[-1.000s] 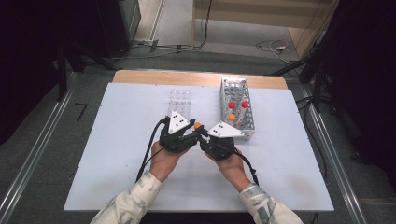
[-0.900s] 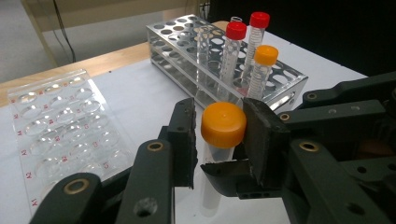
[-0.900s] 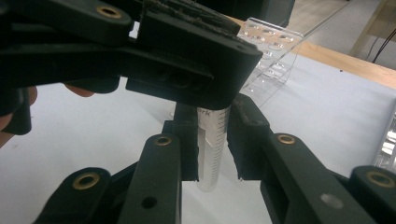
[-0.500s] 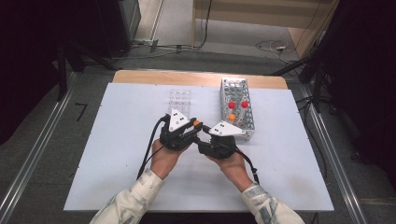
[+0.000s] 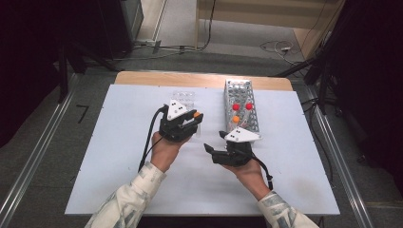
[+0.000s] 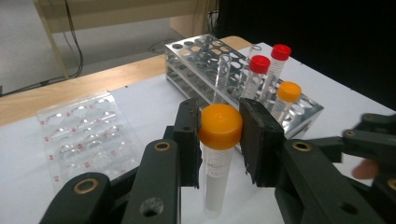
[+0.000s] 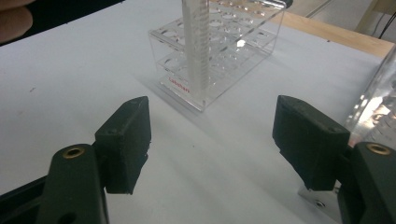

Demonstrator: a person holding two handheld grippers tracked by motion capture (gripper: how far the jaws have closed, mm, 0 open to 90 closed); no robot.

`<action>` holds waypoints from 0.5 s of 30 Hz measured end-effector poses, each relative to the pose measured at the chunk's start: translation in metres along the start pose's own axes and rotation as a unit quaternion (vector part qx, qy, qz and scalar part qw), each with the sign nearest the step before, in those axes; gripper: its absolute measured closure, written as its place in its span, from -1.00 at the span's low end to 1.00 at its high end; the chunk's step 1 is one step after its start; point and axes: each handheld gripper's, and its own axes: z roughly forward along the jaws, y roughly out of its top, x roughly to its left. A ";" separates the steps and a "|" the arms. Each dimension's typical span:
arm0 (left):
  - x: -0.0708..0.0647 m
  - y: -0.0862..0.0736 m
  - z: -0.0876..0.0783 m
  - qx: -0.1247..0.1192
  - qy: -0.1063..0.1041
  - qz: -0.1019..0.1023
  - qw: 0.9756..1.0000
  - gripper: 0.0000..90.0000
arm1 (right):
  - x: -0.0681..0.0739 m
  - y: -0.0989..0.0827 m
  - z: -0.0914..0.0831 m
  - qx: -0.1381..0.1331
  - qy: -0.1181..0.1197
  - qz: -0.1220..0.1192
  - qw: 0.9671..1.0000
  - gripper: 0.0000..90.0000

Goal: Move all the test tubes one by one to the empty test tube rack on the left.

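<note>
Left gripper [image 6: 219, 140], jaws clamped on the orange screw cap of a clear plastic centrifuge tube [image 6: 215, 161]. The tube hangs upright between the two black pads, its cap level with the pad tops and its white-labelled body reaching down toward the table; in the high view the gripper [image 5: 190, 124] sits just left of the table's centre with the orange cap at its tip. Right gripper [image 7: 212, 140], jaws spread wide with nothing between them, having just been opening; in the high view it [image 5: 215, 149] lies at about 4 o'clock from the left gripper, near but apart.

From the held tube, in the high view: perforated metal tube rack [image 5: 242, 107] at 2 o'clock, carrying two red-capped tubes [image 6: 259, 77] and one orange-capped tube [image 6: 286, 100]; clear acrylic tube rack [image 5: 184, 99] at 12 o'clock, just beyond the left gripper.

Surface: a white table sheet [image 5: 119, 156] laid over a wooden tabletop [image 5: 166, 78], whose bare strip shows along the far edge. Room: grey floor [image 5: 47, 137] with metal rails [image 5: 28, 180] on both sides, cables on the floor beyond the table, dark surroundings left and right.

Open room: the sheet is bare at 9 o'clock of the left gripper, along the near edge, and at 3 o'clock of the right gripper up to the right edge.
</note>
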 end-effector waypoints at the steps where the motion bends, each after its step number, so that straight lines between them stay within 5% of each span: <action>1: 0.001 0.003 0.000 0.001 0.004 0.001 1.000 0.55 | -0.001 -0.001 -0.002 -0.001 0.000 0.000 1.000 -0.41; 15: 0.016 0.026 0.007 -0.004 0.032 0.002 0.999 0.55 | -0.012 -0.007 -0.019 -0.008 -0.013 0.013 1.000 -0.40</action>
